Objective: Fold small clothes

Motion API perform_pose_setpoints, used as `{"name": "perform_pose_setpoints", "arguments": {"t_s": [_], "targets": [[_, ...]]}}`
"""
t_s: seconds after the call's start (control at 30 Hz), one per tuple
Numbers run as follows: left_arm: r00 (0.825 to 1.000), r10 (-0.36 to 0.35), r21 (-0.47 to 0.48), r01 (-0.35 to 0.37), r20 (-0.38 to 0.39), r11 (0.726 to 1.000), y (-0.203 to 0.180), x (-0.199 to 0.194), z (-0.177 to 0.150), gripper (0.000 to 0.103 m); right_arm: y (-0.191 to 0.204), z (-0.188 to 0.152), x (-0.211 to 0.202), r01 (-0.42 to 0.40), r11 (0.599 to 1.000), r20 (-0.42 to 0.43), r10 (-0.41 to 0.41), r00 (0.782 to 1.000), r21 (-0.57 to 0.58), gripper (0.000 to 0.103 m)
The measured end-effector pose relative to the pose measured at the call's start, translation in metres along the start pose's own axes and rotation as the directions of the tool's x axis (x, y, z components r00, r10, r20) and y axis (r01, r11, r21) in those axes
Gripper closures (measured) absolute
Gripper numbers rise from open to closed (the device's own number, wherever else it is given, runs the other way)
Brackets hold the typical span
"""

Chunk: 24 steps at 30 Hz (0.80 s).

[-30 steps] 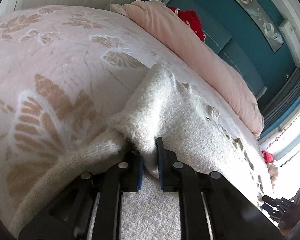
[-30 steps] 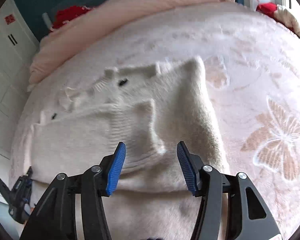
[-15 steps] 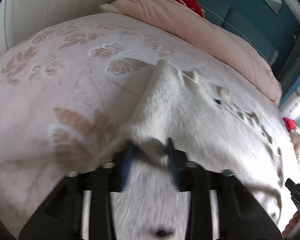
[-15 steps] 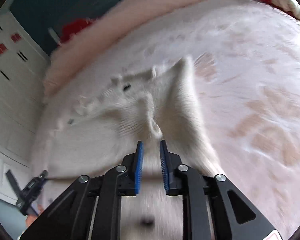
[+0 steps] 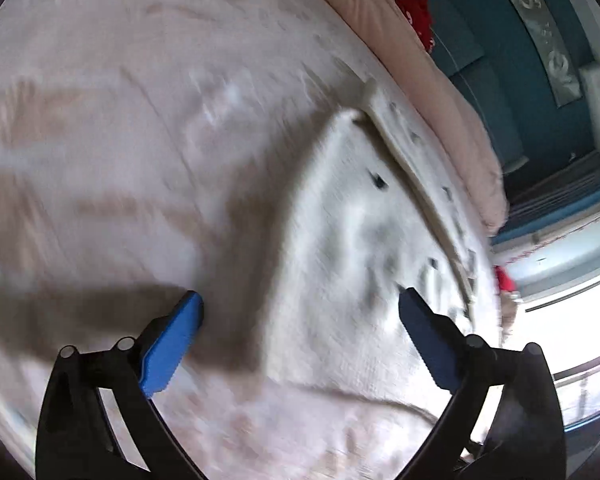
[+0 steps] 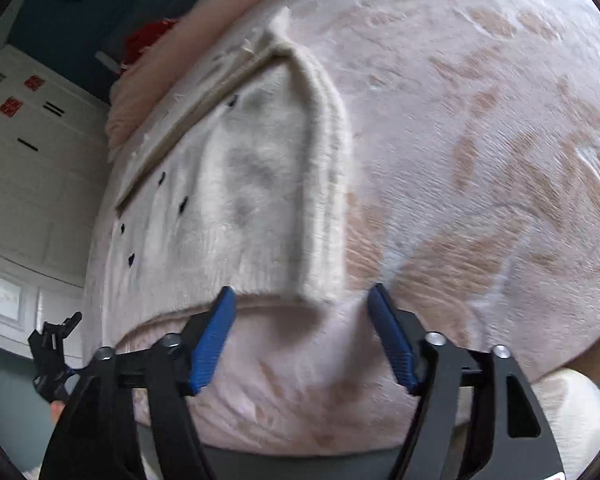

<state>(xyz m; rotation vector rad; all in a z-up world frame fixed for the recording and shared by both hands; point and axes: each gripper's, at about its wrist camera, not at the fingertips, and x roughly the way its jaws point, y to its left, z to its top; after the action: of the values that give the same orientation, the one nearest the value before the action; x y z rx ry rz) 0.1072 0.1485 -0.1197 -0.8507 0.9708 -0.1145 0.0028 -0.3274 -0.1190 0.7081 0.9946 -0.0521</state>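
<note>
Both grippers pulled back, left gripper (image 5: 300,304) and right gripper (image 6: 300,300) just opened, sweater (image 6: 260,184) released

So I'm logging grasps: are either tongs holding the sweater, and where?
Neither. Left tongs and right tongs, just opened, hold nothing; the sweater lies released.

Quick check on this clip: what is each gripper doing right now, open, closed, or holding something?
Left gripper: open, jaws have just been opening, nothing held; the cream sweater lies beyond.
Right gripper: open, jaws have just been opening, holding nothing.
</note>
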Motion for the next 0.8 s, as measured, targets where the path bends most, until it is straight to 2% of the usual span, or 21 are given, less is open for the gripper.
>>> {"name": "perform_pose_setpoints", "arguments": {"t_s": [0.1,0.17,0.2,0.23,0.27,0.3,0.33,0.37,0.47,0.57,0.7,0.8], "targets": [[0.997,-0.055,-0.041,0.053,-0.057,0.998,-0.008,0.015,-0.001,0.006,0.013,0.008,0.015,-0.04,0.999,0.009,0.04,0.999,0.02,0.031],[0.998,-0.027,-0.048,0.024,-0.056,0.999,-0.015,0.025,0.003,0.005,0.016,0.024,0.019,-0.042,0.998,0.017,0.041,0.999,0.043,0.032],[0.998,-0.03,-0.054,0.027,-0.052,0.998,-0.016,0.025,0.003,0.007,0.019,0.031,0.022,-0.044,0.998,0.028,0.043,0.999,0.046,0.034],[0.998,-0.03,-0.078,0.026,-0.051,0.997,-0.016,0.027,0.006,0.01,0.02,0.038,0.023,-0.045,0.998,0.033,0.044,0.999,0.048,0.046],[0.998,-0.036,-0.092,0.031,-0.051,0.995,-0.016,0.026,0.008,0.031,0.021,0.042,0.025,-0.041,0.998,0.027,0.04,0.999,0.052,0.072],[0.997,-0.044,-0.098,0.038,-0.063,0.994,-0.016,0.028,0.01,0.071,0.023,0.044,0.027,-0.038,0.997,0.015,0.037,0.999,0.062,0.088],[0.993,-0.044,-0.106,0.032,-0.11,0.994,-0.015,0.032,0.012,0.088,0.021,0.047,0.028,-0.043,0.997,0.008,0.043,0.999,0.07,0.091],[0.99,-0.018,-0.113,0.002,-0.14,0.994,-0.014,0.033,0.013,0.095,0.018,0.046,0.018,-0.053,0.995,0.029,0.051,0.998,0.083,0.091],[0.993,-0.026,-0.098,0.014,-0.114,0.995,-0.018,0.009,0.012,0.096,0.028,0.044,-0.011,-0.086,0.995,0.109,0.08,0.991,0.053,0.093],[0.993,-0.062,-0.064,0.055,-0.104,0.996,-0.027,-0.021,0.009,0.097,0.035,0.034,-0.043,-0.107,0.994,0.137,0.103,0.985,0.024,0.096],[0.99,-0.086,-0.014,0.085,-0.113,0.996,-0.032,-0.063,-0.003,0.097,0.034,0.02,-0.075,-0.095,0.995,0.103,0.098,0.99,-0.031,0.097],[0.987,-0.07,0.025,0.075,-0.144,0.997,-0.03,-0.093,-0.018,0.097,0.032,0.0,-0.096,-0.054,0.989,0.031,0.059,0.998,-0.136,0.097]]}}
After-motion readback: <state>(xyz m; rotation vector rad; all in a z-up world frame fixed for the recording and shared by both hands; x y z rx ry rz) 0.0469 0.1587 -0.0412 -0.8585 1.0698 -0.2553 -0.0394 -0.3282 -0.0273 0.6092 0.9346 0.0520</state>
